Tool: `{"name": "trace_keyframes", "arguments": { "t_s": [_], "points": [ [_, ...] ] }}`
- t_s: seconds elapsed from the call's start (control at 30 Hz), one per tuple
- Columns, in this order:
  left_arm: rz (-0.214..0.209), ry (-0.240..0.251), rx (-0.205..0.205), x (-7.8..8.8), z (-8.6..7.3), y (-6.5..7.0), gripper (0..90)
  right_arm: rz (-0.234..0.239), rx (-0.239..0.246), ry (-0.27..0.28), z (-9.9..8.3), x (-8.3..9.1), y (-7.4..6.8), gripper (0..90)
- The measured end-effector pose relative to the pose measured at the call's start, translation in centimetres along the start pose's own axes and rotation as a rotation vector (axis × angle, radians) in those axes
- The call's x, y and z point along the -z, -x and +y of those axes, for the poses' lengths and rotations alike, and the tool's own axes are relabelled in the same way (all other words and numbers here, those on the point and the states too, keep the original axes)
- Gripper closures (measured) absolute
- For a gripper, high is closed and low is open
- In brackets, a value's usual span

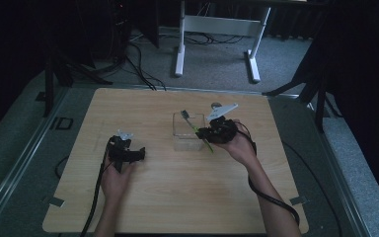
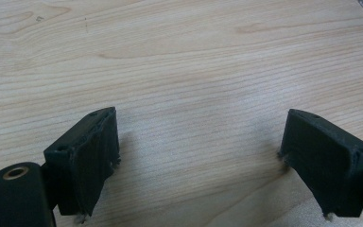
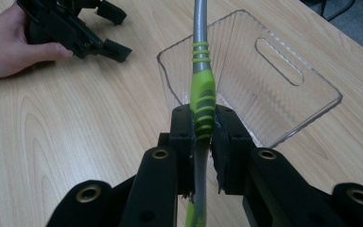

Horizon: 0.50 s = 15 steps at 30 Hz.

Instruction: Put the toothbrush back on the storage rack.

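Note:
A green and grey toothbrush (image 3: pixel 202 94) is clamped between the jaws of my right gripper (image 3: pixel 202 124), handle toward the camera, shaft running up over a clear plastic bin (image 3: pixel 264 80). In the high view the right gripper (image 1: pixel 216 131) sits at the bin's (image 1: pixel 187 132) right side, and the toothbrush (image 1: pixel 196 129) slants across the bin with its head at the far left. My left gripper (image 1: pixel 139 154) rests on the table to the left, its jaws wide apart over bare wood (image 2: pixel 198 142) with nothing between them.
The wooden table (image 1: pixel 177 197) has a rounded front edge and free room around the bin. A white desk frame (image 1: pixel 217 29) and cables lie on the floor beyond the far edge. The left hand and its gripper (image 3: pixel 71 28) show in the right gripper view's upper left.

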<state>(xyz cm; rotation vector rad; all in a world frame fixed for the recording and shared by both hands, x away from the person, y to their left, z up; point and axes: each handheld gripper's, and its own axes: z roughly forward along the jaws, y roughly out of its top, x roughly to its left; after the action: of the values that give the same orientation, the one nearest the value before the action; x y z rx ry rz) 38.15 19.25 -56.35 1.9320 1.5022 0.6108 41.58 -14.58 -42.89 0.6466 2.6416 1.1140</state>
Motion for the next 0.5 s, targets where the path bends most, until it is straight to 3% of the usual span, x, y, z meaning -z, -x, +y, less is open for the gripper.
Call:
{"name": "trace_keyframes", "arguments": {
  "t_s": [0.5],
  "points": [
    [0.000,0.000,0.000,0.00,0.00,0.00,12.7,0.001,-0.030,0.044,0.55,-0.13,0.12,79.4]
  ]
}}
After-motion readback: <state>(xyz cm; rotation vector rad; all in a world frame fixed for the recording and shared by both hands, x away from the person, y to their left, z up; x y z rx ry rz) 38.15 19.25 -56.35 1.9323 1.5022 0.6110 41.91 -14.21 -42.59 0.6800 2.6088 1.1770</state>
